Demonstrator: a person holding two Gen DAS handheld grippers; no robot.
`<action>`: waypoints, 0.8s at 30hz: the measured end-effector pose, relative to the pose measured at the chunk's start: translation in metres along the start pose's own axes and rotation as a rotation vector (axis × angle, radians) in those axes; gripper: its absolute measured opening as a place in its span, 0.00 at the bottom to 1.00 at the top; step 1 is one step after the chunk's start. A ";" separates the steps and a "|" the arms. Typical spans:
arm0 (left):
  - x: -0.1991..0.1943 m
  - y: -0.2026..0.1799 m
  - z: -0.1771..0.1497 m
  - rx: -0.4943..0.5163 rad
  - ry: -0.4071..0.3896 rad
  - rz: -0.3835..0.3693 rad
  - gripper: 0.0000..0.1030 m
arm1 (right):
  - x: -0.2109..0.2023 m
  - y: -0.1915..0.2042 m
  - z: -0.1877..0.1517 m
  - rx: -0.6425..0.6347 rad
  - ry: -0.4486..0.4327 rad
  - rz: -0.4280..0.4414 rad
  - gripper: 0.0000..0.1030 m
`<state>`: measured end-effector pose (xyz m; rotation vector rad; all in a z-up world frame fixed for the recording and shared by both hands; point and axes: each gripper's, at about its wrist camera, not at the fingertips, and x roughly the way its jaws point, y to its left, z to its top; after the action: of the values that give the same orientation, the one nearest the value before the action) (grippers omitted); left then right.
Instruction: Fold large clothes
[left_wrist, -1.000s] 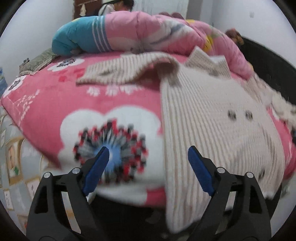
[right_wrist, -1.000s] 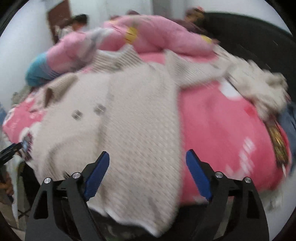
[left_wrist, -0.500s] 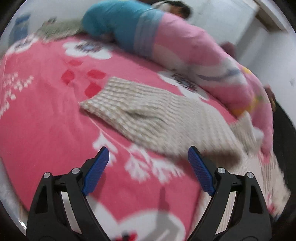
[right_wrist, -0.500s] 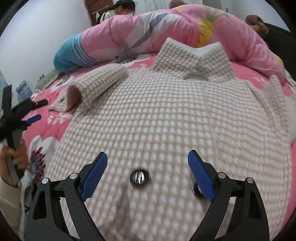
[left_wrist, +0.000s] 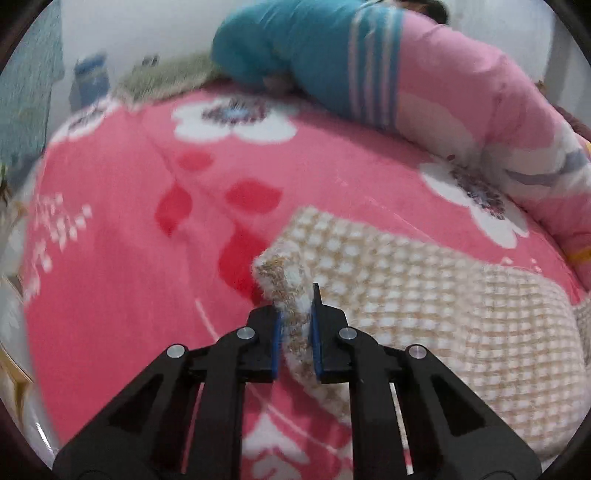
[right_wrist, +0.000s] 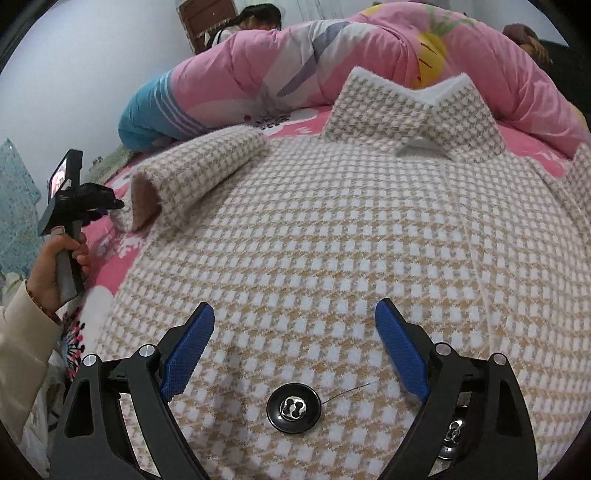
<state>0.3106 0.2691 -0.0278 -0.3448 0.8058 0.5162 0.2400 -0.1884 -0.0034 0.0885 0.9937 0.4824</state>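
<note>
Left gripper (left_wrist: 295, 328): jaws closed on the cuff edge of the sleeve (left_wrist: 406, 295), the fabric pinched between the blue pads and standing up in a short fold ahead of them. Sleeve: runs from the clamped cuff away to the right and slightly back toward the coat body; in the right wrist view it shows as a rolled tube (right_wrist: 199, 177) with its brown-lined mouth facing the left gripper (right_wrist: 79, 203). Its long axis therefore points from the left gripper inward toward the garment's centre, which is judged the direction a fold of this sleeve would carry it; the left hand is the nearer and already has it. Coat (right_wrist: 332, 240): beige-and-white houndstooth, thick and fuzzy, spread flat, front up, on the pink floral blanket (left_wrist: 129, 240); collar (right_wrist: 413, 110) at the far end against the rolled quilt (right_wrist: 332, 59), a black button (right_wrist: 294, 406) near the bottom. Right gripper (right_wrist: 294, 350): jaws wide apart, holding nothing, poised over the coat's front just beyond the button.
</note>
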 end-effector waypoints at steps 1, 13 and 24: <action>-0.011 -0.004 0.003 0.016 -0.030 -0.001 0.11 | -0.001 -0.001 -0.001 0.002 -0.004 0.003 0.84; -0.233 -0.161 -0.038 0.448 -0.346 -0.375 0.11 | -0.050 -0.025 -0.014 0.081 -0.096 -0.012 0.84; -0.229 -0.261 -0.162 0.678 -0.096 -0.608 0.44 | -0.088 -0.064 -0.057 0.072 -0.058 -0.150 0.84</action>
<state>0.2274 -0.0928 0.0659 0.0740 0.6930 -0.3138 0.1759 -0.2911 0.0156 0.0911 0.9530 0.3058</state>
